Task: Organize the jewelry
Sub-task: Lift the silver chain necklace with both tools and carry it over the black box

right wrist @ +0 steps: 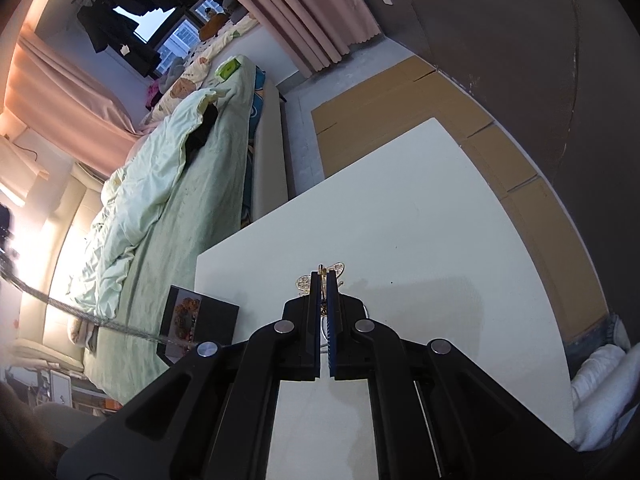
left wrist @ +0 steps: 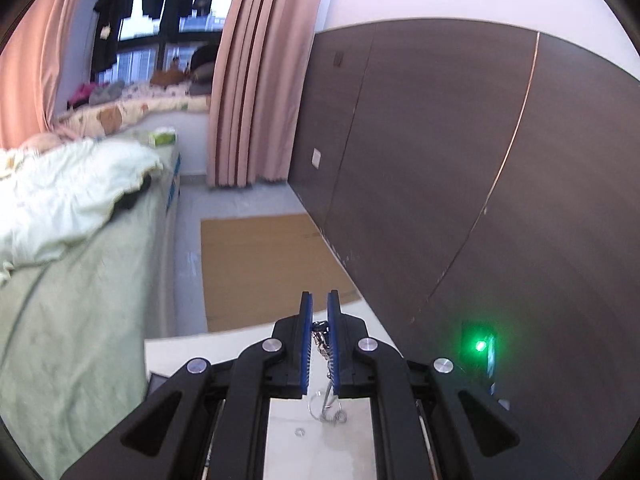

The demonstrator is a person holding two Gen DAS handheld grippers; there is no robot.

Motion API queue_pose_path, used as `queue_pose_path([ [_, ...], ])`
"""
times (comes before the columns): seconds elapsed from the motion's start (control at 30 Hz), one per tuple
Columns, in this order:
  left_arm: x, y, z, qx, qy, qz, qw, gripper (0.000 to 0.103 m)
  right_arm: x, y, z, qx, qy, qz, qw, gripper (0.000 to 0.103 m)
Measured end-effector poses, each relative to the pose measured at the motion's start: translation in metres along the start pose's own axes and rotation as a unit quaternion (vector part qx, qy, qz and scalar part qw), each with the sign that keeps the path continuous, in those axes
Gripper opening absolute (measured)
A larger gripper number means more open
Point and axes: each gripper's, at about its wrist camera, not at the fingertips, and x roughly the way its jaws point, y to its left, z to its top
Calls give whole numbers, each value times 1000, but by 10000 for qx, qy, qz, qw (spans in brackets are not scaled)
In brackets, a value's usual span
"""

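My left gripper (left wrist: 320, 300) is shut on a silver chain piece (left wrist: 322, 340) that hangs between the blue pads down to loops (left wrist: 326, 410) above the white table (left wrist: 180, 354). A small ring (left wrist: 299, 432) lies on the table below. My right gripper (right wrist: 323, 274) is shut on a gold butterfly brooch (right wrist: 338, 269), held just above the white table (right wrist: 420, 220); its filigree wings stick out on both sides of the fingertips. A black jewelry box (right wrist: 200, 320) with beaded pieces inside sits at the table's left edge.
A bed (right wrist: 172, 184) with a pale green quilt runs along the left. Flattened cardboard (left wrist: 260, 264) lies on the floor beyond the table. A dark wood wall panel (left wrist: 460, 160) stands on the right, with a green light (left wrist: 479, 346) low down. Pink curtains (left wrist: 248, 80) hang at the window.
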Motion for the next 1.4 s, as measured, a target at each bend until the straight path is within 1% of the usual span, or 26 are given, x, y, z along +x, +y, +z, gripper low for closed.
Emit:
queue_pose_path([
  [0.2, -40, -9, 38, 198, -384, 158, 9989, 5, -1, 5, -1, -45, -7, 108, 9999, 4],
  [0.33, -67, -3, 60, 239, -623, 283, 9974, 5, -3, 11, -2, -86, -35, 276, 9996, 4],
  [0.5, -98, 6, 82, 298, -851, 525, 9945, 5, -6, 21, -5, -217, -112, 440, 9987, 4],
  [0.6, -117, 14, 94, 359, -978, 765, 9916, 5, -2, 28, -7, -281, -60, 459, 9985, 4],
  [0.7, -128, 28, 102, 321, -1050, 953, 9894, 5, 3, 36, -10, -348, -5, 452, 9984, 4],
  [0.83, -134, 49, 106, 259, -1092, 1119, 9874, 5, 7, 40, -12, -411, 33, 439, 9982, 4],
  [0.97, -126, 69, 96, 152, -1000, 1140, 9883, 5, 10, 44, -14, -454, 50, 426, 9980, 4],
  [1.1, -110, 88, 75, -28, -887, 1133, 9896, 5, 12, 49, -17, -511, 63, 412, 9978, 4],
  [1.23, -86, 104, 43, -240, -755, 1047, 9913, 5, 15, 55, -21, -589, 80, 399, 9974, 4],
  [1.4, -37, 125, -7, -681, -391, 888, 9930, 5, 21, 64, -24, -635, 128, 414, 9970, 4],
])
